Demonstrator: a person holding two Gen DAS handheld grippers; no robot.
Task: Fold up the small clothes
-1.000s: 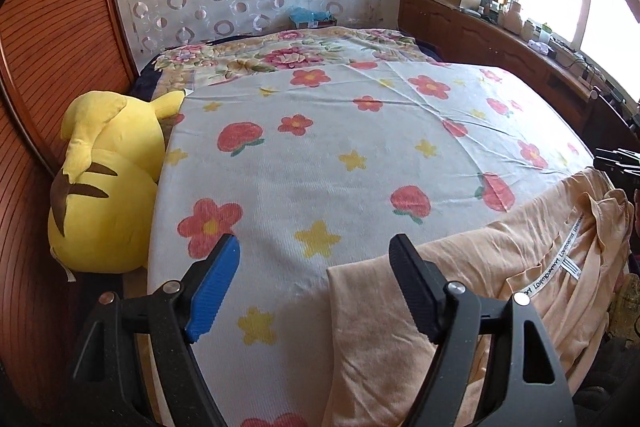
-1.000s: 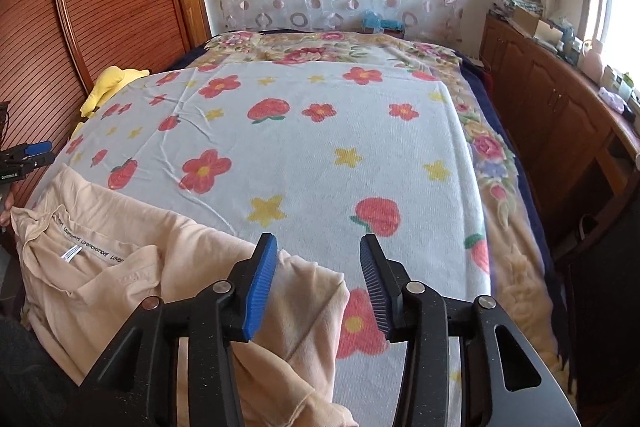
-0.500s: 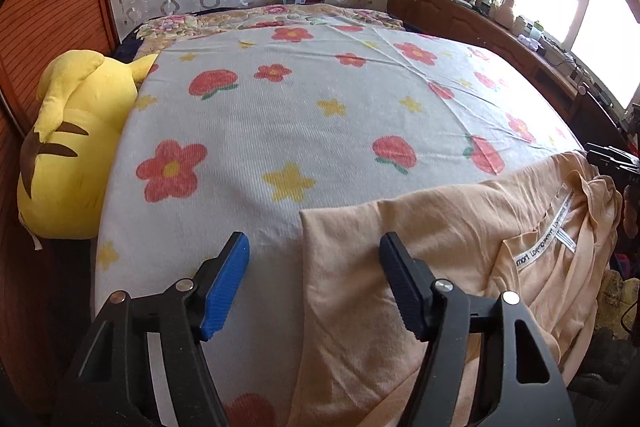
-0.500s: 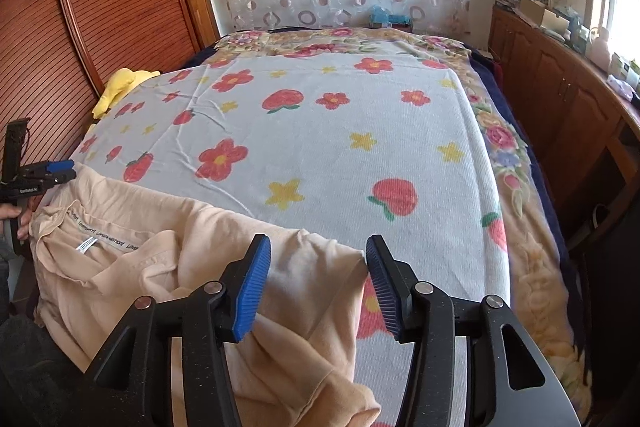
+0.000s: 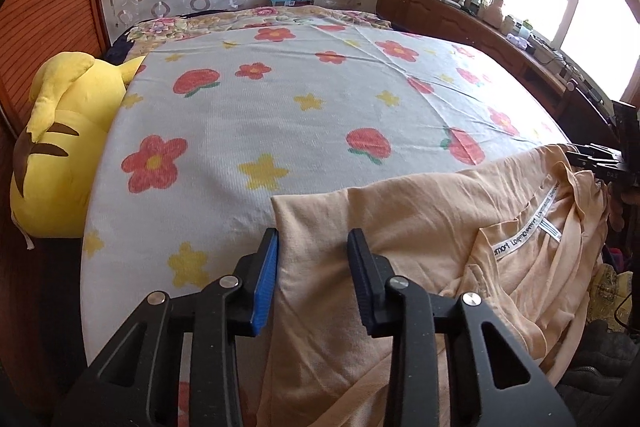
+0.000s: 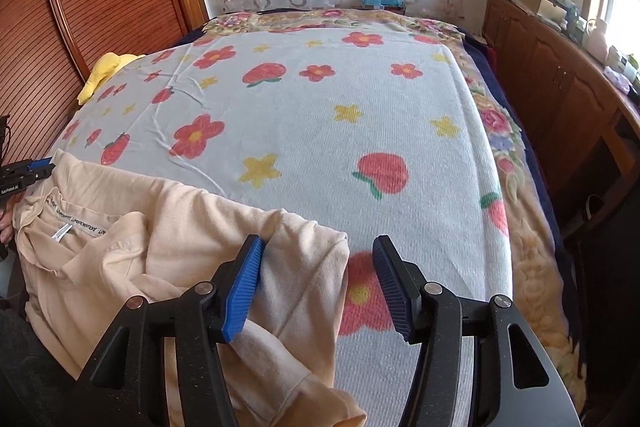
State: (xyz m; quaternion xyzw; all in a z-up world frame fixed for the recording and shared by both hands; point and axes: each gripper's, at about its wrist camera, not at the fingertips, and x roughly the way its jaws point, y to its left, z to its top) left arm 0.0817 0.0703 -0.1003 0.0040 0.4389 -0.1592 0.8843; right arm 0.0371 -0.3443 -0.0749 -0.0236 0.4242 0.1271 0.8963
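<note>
I see the peach shirt lying across the near edge of the bed, long axis running side to side, its labelled collar toward 3 o'clock in my left view. My left tool straddles the shirt's left corner; its jaws have just been closing, cloth between them but not yet pinched. My right tool has just been opening, jaws apart, the shirt's right end lying loose between them at 6 o'clock.
</note>
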